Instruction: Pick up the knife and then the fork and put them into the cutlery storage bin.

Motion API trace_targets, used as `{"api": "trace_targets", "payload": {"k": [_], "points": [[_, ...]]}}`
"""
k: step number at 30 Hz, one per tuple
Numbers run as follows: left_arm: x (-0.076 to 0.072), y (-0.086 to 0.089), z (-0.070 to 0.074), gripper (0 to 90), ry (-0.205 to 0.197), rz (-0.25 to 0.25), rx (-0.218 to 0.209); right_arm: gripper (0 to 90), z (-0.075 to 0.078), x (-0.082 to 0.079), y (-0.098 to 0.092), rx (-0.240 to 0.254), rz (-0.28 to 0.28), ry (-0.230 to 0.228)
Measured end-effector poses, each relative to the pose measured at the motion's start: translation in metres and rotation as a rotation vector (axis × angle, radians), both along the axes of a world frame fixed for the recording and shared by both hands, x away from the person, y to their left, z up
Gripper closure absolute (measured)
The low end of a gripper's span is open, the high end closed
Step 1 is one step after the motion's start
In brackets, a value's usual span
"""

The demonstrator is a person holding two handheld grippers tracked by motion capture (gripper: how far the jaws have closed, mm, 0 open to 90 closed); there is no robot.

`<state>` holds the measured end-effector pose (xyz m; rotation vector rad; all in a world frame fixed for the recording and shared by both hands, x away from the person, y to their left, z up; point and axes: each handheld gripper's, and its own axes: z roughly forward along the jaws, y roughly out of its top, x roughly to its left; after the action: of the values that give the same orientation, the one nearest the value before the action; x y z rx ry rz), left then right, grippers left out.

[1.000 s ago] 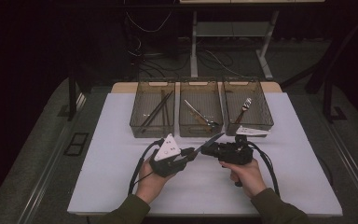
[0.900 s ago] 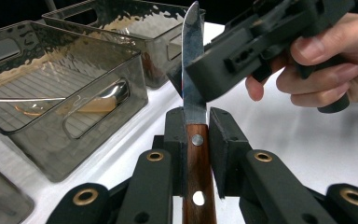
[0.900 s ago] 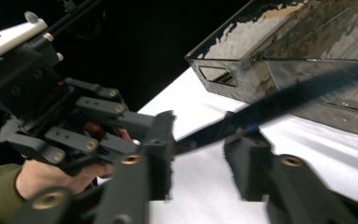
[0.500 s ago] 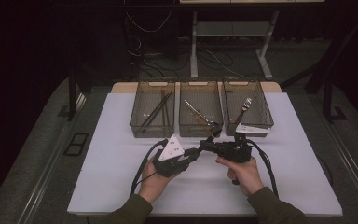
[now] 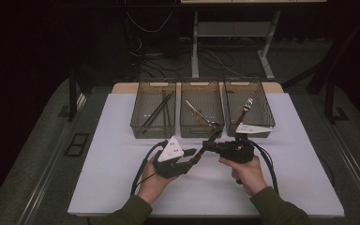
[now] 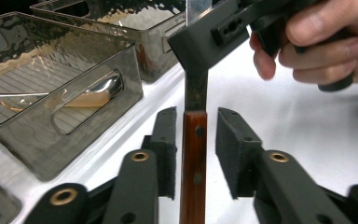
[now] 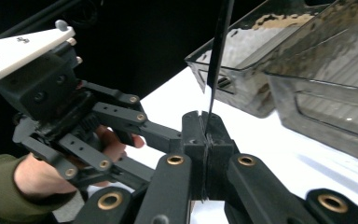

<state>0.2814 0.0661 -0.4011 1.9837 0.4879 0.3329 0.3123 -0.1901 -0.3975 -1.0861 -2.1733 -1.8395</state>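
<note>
Knife (image 6: 193, 154): red-brown wood handle, dark blade. Tongs (image 7: 205, 140) black. Bins (image 5: 201, 112) smoky grey. Table (image 5: 112, 140) white.

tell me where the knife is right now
The knife is off the table, in front of the middle bin: right gripper clamps its blade, wooden handle between the left gripper's just-opened jaws.

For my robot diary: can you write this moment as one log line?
right tool: shut on knife blade | left tool: jaws just opening, handle between, unpressed

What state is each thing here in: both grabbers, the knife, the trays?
left gripper: open, jaws have just been opening, knife handle between them.
right gripper: shut on the knife blade.
knife: held by its blade.
trays: open-topped, utensils inside.
</note>
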Motion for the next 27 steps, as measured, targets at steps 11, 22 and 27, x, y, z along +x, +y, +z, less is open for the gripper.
{"api": "trace_targets", "payload": {"k": [11, 22, 27], "points": [[-0.003, 0.035, -0.007, 45.9, 0.048, -0.012, 0.009, 89.7, 0.015, 0.002, -0.025, -0.125, -0.058, -0.057], [-0.004, 0.078, -0.017, 28.0, 0.107, 0.021, 0.018, 89.7, 0.031, 0.009, -0.06, -0.233, -0.127, -0.08], [-0.007, 0.092, -0.024, 19.4, 0.124, 0.035, 0.021, 89.7, 0.034, 0.013, -0.071, -0.273, -0.152, -0.096]]}}
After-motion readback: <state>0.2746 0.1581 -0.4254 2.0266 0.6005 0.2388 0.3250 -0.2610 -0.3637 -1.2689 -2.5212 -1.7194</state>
